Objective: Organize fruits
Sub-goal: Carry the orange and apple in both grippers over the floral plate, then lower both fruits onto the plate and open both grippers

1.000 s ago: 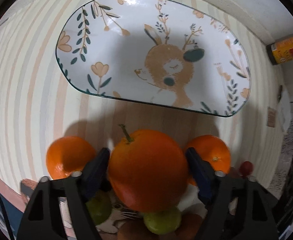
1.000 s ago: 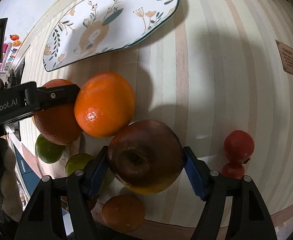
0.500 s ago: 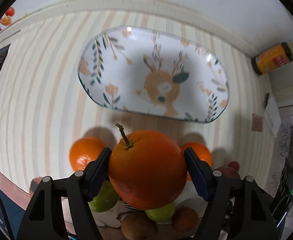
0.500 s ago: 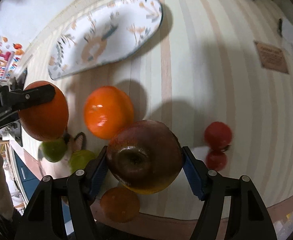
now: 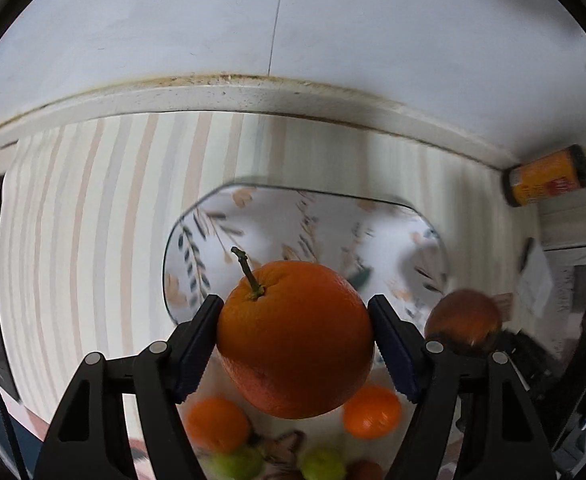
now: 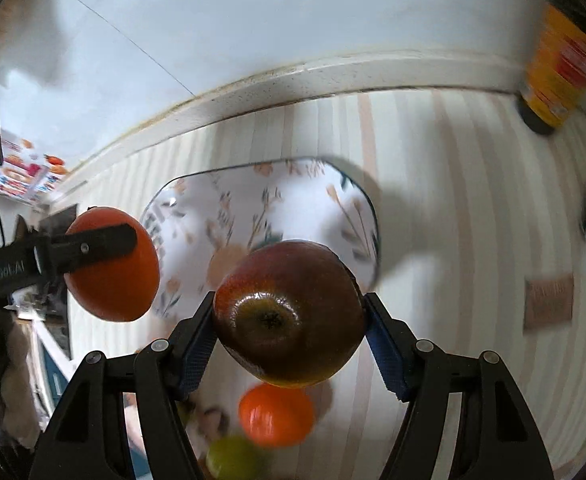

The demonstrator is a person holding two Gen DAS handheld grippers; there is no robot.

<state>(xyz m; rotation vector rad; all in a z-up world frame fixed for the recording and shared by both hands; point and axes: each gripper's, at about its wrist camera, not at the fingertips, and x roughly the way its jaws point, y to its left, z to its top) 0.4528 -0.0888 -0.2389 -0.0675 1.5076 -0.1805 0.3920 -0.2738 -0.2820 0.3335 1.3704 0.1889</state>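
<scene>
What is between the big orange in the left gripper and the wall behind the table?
In the left wrist view, the floral plate lies past the orange, then a bare stretch of striped tablecloth up to the wall.

Soft, even light; motion blur smears the background, and fisheye bending darkens the corners.

Glossy apple, dimpled matt orange, glazed ceramic plate.

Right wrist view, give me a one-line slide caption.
Right gripper clamps a dark red apple above the floral plate; the left gripper's orange alongside.
</scene>
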